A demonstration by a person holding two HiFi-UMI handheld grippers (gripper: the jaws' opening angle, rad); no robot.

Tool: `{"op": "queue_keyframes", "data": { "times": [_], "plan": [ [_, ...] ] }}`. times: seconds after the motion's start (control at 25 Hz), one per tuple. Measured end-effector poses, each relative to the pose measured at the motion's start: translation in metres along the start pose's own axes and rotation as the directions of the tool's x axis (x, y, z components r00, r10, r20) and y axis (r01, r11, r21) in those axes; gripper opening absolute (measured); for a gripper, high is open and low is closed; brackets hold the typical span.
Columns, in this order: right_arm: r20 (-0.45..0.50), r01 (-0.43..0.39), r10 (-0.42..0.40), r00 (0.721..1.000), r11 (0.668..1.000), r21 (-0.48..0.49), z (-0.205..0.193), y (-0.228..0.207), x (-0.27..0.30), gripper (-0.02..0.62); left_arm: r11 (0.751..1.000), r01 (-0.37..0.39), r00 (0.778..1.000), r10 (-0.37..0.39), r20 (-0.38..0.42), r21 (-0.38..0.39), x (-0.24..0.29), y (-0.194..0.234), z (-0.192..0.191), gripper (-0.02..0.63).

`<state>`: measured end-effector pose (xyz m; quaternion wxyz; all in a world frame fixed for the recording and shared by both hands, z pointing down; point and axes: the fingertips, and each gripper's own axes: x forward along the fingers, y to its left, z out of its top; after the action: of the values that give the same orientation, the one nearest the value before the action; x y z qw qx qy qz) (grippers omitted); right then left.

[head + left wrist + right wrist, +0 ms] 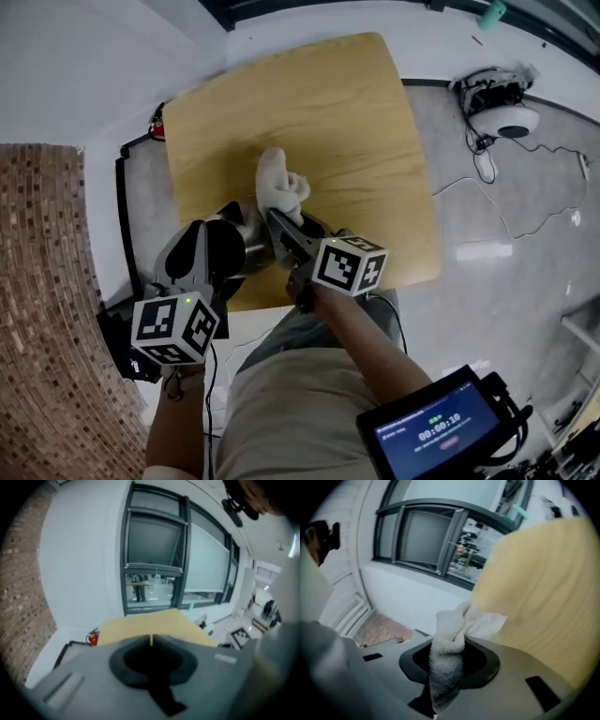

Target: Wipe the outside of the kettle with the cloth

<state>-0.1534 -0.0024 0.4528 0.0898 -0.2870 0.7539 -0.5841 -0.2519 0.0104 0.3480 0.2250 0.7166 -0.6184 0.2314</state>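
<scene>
The white terry cloth (pixel 279 184) bunches up over the near part of the wooden table (pixel 309 103). My right gripper (pixel 274 217) is shut on the cloth (pixel 448 620), which hangs out between its jaws. The steel kettle (pixel 247 242) stands at the table's near edge, largely hidden under both grippers. My left gripper (pixel 202 228) hovers over the kettle's left side. In the left gripper view its jaws (pixel 151 638) meet with only a thin slit between them and nothing shows there. The kettle is not seen in either gripper view.
A brick wall (pixel 37 281) runs along the left. A red fire extinguisher (pixel 93 638) sits by the table's far left corner. A white device with cables (pixel 506 114) lies on the floor to the right. A screen unit (pixel 439 433) sits near my right forearm.
</scene>
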Motion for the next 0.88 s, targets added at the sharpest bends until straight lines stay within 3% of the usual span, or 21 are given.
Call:
{"op": "queue_keyframes", "data": {
  "times": [0.08, 0.16, 0.24, 0.28, 0.36, 0.4, 0.48, 0.56, 0.64, 0.72, 0.76, 0.88],
  "plan": [
    [-0.012, 0.0, 0.001, 1.0, 0.997, 0.084, -0.003, 0.004, 0.0, 0.109, 1.0, -0.031, 0.999, 0.031, 0.04, 0.004, -0.006, 0.005, 0.002, 0.0],
    [-0.023, -0.114, 0.113, 0.993, 0.993, -0.035, 0.001, 0.056, -0.01, 0.109, 0.999, -0.032, 0.997, 0.031, 0.064, 0.02, -0.007, 0.003, 0.003, 0.0],
    [0.0, -0.118, 0.12, 0.993, 0.981, -0.153, -0.001, 0.064, -0.013, 0.109, 1.0, -0.016, 0.998, 0.015, 0.059, 0.012, -0.004, 0.001, 0.003, 0.0],
    [0.02, -0.062, 0.065, 0.998, 0.989, -0.131, -0.004, 0.039, -0.009, 0.109, 1.0, -0.01, 0.999, 0.009, 0.048, 0.004, -0.003, 0.002, 0.001, 0.0],
    [0.013, 0.048, -0.049, 0.999, 0.998, 0.044, -0.01, -0.019, 0.0, 0.109, 1.0, -0.007, 0.999, 0.007, 0.04, 0.0, -0.004, 0.002, -0.001, 0.0],
    [-0.003, 0.06, -0.06, 0.998, 0.994, 0.09, -0.009, -0.024, 0.002, 0.107, 1.0, -0.008, 0.999, 0.008, 0.042, 0.002, -0.005, 0.002, 0.0, 0.0],
    [-0.007, -0.011, 0.011, 1.0, 0.999, -0.03, -0.002, 0.02, -0.004, 0.107, 1.0, -0.008, 0.999, 0.008, 0.045, 0.006, -0.005, 0.001, 0.003, 0.0],
    [0.01, -0.099, 0.102, 0.995, 0.984, -0.15, 0.002, 0.057, -0.008, 0.109, 1.0, -0.01, 0.999, 0.01, 0.045, 0.009, -0.005, 0.001, 0.005, 0.0],
    [0.024, -0.059, 0.061, 0.998, 0.995, -0.08, -0.003, 0.021, -0.002, 0.109, 1.0, -0.008, 0.999, 0.007, 0.043, 0.01, -0.005, 0.001, 0.002, 0.0],
    [-0.001, 0.024, -0.024, 1.0, 0.995, 0.099, -0.008, -0.025, 0.005, 0.107, 1.0, -0.005, 0.999, 0.005, 0.044, 0.01, -0.006, 0.0, 0.002, 0.0],
    [-0.008, 0.019, -0.018, 1.0, 0.993, 0.12, -0.006, -0.02, 0.003, 0.107, 1.0, -0.005, 0.999, 0.005, 0.046, 0.011, -0.006, -0.002, 0.002, 0.0],
    [0.016, -0.1, 0.103, 0.995, 0.986, -0.131, 0.006, 0.049, -0.012, 0.107, 1.0, -0.002, 0.999, 0.001, 0.052, 0.013, -0.006, -0.007, 0.005, 0.0]
  ]
}}
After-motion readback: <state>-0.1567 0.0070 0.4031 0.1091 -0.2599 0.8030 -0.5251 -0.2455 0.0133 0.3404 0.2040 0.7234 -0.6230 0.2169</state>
